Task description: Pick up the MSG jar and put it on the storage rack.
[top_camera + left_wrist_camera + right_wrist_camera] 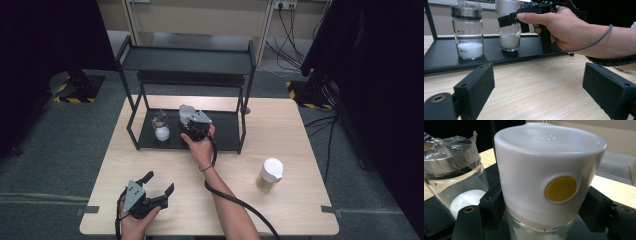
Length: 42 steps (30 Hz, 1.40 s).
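Right gripper is clamped on the white-capped glass jar, jaws pressing the cap's lower edge from both sides. The jar holds white powder and stands on the bottom shelf of the black rack, just beside a second glass jar with a film-wrapped metal lid, also holding white powder. Left gripper rests near the table's front edge, jaws spread wide with nothing between them. A third white-lidded jar stands apart on the table's right.
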Motion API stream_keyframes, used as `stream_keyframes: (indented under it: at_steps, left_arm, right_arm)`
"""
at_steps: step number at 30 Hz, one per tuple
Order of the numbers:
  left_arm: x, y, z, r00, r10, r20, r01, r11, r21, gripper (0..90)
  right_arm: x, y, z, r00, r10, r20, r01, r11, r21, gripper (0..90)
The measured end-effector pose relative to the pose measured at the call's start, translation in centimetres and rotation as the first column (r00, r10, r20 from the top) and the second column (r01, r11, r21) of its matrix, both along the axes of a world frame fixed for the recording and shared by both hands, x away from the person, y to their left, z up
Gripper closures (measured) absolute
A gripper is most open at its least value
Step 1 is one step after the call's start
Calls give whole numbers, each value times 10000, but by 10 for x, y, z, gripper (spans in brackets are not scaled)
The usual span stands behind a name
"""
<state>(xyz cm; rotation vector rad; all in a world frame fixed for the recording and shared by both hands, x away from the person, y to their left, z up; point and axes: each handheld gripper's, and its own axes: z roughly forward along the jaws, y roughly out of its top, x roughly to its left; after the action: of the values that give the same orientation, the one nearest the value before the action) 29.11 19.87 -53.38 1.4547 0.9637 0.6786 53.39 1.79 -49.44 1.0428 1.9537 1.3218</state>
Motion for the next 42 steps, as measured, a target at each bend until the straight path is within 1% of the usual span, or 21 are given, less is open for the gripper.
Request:
stream_keyframes:
  at_steps: [11, 15, 20, 28, 33, 37, 39, 40, 42]
  left_arm:
    - [0, 0, 0, 10000, -3, 14, 3, 10000, -1, 103]
    - [0, 0, 0, 10000, -6, 18, 6, 10000, 9, 103]
    - [0, 0, 0, 10000, -12, 14, 12, 10000, -10, 103]
    - [0, 0, 0, 10000, -15, 18, 15, 10000, 16, 103]
    - [0, 0, 0, 10000, -12, 46, 12, 10000, 35, 104]
    - [0, 0, 0, 10000, -10, 41, 10, 10000, 42, 103]
    - [-1, 0, 0, 10000, -11, 45, 11, 10000, 36, 103]
    - [-1, 0, 0, 10000, -13, 46, 13, 10000, 37, 103]
    - [0, 0, 0, 10000, -14, 35, 14, 10000, 43, 103]
  right_arm:
    - [0, 0, -1, 10000, 63, -60, -63, 10000, -14, 296]
    - [-1, 2, -1, 9999, 102, -16, -102, 9998, -149, 294]
    - [0, 1, -3, 9998, 81, -171, -83, 9999, -127, 255]
    - [0, -1, -2, 9997, -48, -259, 46, 10000, -68, 164]
    - [1, -3, -1, 9987, -151, -490, 152, 9999, 28, 112]
    - [1, -3, -1, 9980, -71, -633, 77, 9999, 93, 85]
    - [0, -3, -1, 9977, -59, -680, 60, 10000, 9, 70]
    - [-1, -3, -1, 9969, -42, -791, 44, 10000, 24, 51]
    - [-1, -3, 0, 9963, 9, -859, -8, 10000, 13, 44]
